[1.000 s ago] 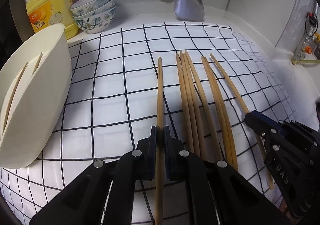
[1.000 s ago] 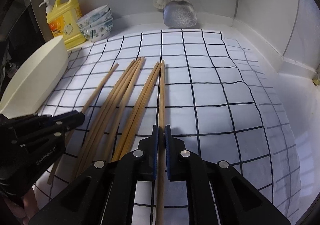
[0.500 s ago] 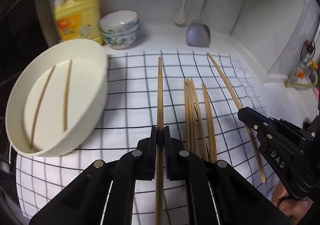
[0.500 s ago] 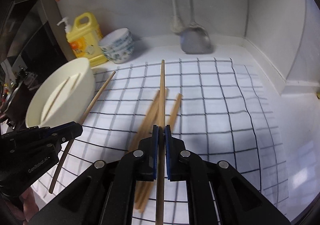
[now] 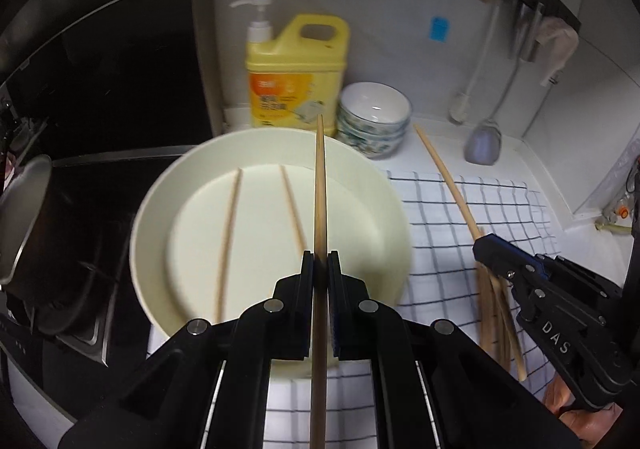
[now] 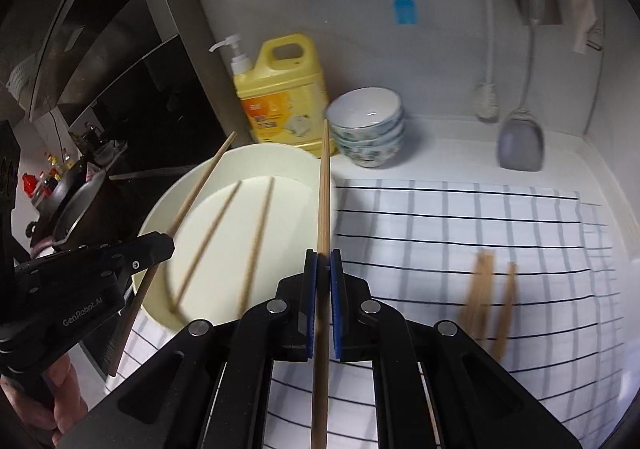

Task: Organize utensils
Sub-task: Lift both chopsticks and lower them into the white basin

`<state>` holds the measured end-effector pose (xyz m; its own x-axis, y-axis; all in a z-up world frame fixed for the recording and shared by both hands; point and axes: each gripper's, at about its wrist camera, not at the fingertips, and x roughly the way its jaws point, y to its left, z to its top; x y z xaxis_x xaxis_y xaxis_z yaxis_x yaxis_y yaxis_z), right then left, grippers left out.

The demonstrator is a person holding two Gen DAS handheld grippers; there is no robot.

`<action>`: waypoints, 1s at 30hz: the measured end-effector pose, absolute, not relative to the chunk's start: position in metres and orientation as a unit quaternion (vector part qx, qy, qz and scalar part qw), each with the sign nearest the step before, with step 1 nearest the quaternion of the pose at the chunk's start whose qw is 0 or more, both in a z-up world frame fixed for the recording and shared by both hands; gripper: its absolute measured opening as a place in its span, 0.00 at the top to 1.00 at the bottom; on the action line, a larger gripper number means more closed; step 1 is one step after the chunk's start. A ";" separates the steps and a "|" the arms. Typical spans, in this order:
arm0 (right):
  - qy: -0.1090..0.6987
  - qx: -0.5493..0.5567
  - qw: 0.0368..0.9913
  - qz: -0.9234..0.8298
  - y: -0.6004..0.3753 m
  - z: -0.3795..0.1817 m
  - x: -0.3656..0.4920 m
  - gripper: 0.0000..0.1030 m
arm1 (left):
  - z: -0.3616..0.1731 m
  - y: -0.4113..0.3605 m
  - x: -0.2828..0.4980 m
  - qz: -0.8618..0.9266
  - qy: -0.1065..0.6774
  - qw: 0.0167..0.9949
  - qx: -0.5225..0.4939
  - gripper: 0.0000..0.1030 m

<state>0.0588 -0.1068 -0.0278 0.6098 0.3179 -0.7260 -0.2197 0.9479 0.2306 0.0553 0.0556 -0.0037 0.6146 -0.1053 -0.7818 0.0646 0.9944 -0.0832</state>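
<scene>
The left gripper (image 5: 320, 263) had its fingers clenched on a chopstick (image 5: 320, 185) that ran up the centre of the frame over the cream tray (image 5: 160, 185), where two chopsticks (image 5: 228, 233) lay. The right gripper (image 6: 323, 261) likewise pinched its own chopstick (image 6: 325, 189), pointing up the middle toward the stacked bowls (image 6: 366, 129). Loose chopsticks (image 6: 484, 289) lay on the checked cloth (image 6: 440, 217) at right, beside the yellow detergent bottle (image 6: 288, 89).

White counter (image 6: 460, 153), checked cloth (image 6: 460, 233), seemingly loose chopsticks (image 6: 480, 289)
</scene>
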 end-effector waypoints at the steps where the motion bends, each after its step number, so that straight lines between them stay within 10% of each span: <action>1: 0.417 0.059 0.895 0.149 -0.095 -0.030 0.064 0.94 | -0.004 0.065 0.060 -0.048 0.437 0.898 -0.024 0.93; 30: 0.520 0.048 0.842 0.138 0.003 -0.108 0.150 0.94 | -0.091 0.139 0.137 -0.061 0.515 0.854 -0.045 0.93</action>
